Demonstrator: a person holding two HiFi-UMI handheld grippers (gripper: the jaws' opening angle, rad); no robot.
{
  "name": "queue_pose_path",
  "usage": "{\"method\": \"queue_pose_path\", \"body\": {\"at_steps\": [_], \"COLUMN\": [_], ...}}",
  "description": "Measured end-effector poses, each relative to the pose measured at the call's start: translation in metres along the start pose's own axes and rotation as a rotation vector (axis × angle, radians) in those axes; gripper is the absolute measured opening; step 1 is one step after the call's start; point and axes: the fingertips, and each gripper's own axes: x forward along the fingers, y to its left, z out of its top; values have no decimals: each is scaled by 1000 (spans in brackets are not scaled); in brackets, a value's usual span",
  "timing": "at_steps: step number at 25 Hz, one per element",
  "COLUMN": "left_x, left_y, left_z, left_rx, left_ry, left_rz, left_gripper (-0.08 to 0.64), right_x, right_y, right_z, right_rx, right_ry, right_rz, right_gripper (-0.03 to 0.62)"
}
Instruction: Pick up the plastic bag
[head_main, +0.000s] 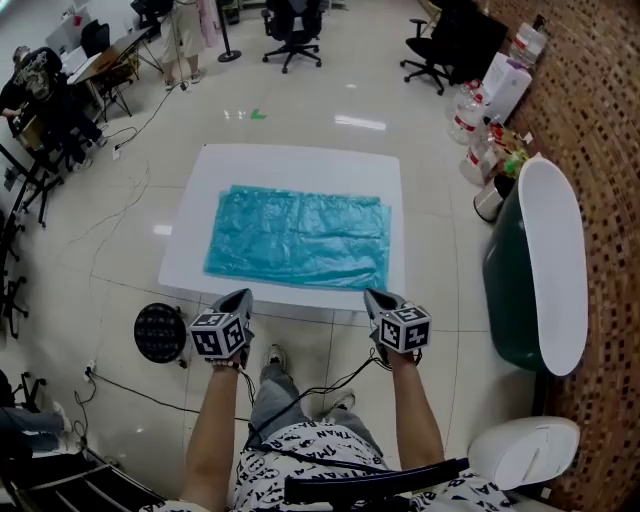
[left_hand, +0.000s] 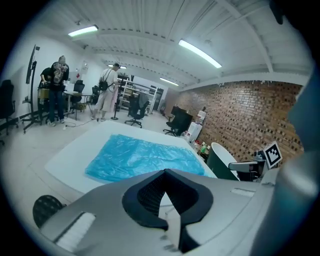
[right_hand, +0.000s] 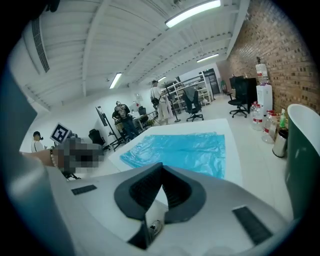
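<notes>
I see the white table (head_main: 300, 165) in the middle of the head view with shiny bare floor on all four sides. The widest open floor is at the top of the frame, running up to the office chairs (head_main: 292, 25). At the right, the floor narrows to a strip between the table's right edge and a green bathtub (head_main: 545, 270) with a white rim; bottles (head_main: 468, 112) stand along the brick wall (head_main: 590, 110) above it. At the left, cables (head_main: 118, 150) trail over the floor. A round black disc (head_main: 160, 332) lies at lower left, just off the table's near left corner.

The plastic bag (head_main: 298, 238), blue and wrinkled, lies flat on the table. A narrow white band is left bare along the near and right edges, and wider bands at the left and far sides.

Both grippers sit at lower centre, with their tips at the table's near edge. The left gripper (head_main: 238, 298) is below the bag's near left part and the right gripper (head_main: 378, 298) is below its near right corner. Neither touches the bag. In each gripper view the bag lies beyond and above the jaw tips. Both pairs of jaws are closed tip to tip with nothing between them.
</notes>
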Motion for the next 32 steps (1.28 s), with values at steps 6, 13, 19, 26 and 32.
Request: {"method": "queue_pose_path", "body": {"at_steps": [6, 13, 19, 26, 32], "left_x": [-23, -41, -51, -53, -51], "left_y": [-34, -40, -20, -13, -13], "left_z": [-16, -9, 6, 18, 14], "left_rx": [61, 88, 90, 105, 95], "left_ry": [-11, -64, -84, -89, -81], "left_rz": [-26, -81, -109, -131, -141], "left_gripper": [-2, -2, -2, -2, -2], "right_x": [-23, -33, -22, -11, -14], "right_y": [47, 75, 97, 107, 110], "right_z": [-13, 12, 8, 9, 5], "right_rx": [34, 40, 3, -42, -47], "right_ry": [-63, -149, -97, -62, -35], "right_rz": [21, -66, -126, -170, -176], "right_gripper": [-5, -5, -5, -2, -2]}}
